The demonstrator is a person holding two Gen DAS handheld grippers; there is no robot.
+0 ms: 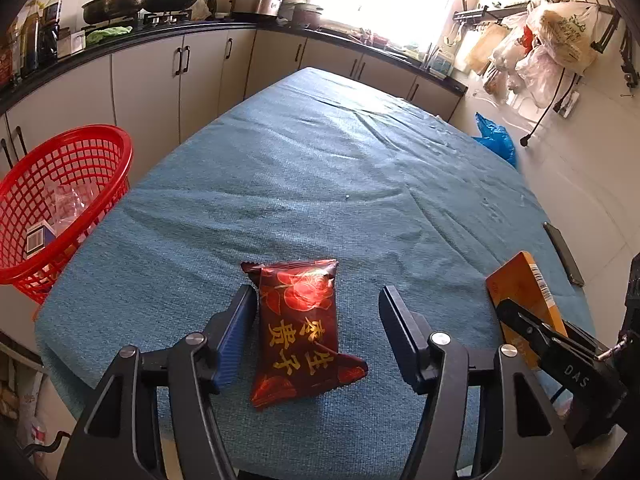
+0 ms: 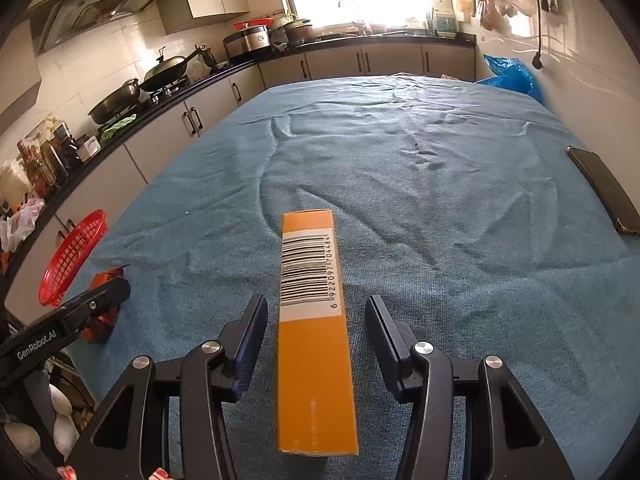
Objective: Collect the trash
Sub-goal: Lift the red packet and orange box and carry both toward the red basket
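Observation:
A dark red snack wrapper (image 1: 298,328) with gold characters lies on the blue tablecloth (image 1: 320,180) near the front edge. My left gripper (image 1: 317,294) is open around it, the left finger close against its edge and the right finger well clear. An orange box (image 2: 314,360) with a barcode lies lengthwise on the cloth between the fingers of my right gripper (image 2: 316,300), which is open with a gap on each side. The box (image 1: 524,292) also shows at the right of the left wrist view. A red mesh basket (image 1: 60,200) sits off the table's left edge, with some packaging inside.
A dark phone (image 2: 604,190) lies at the table's right edge. A blue plastic bag (image 1: 494,140) sits by the far right corner against the wall. Kitchen counters with pans and cabinets run along the left and back. Plastic bags hang on the right wall.

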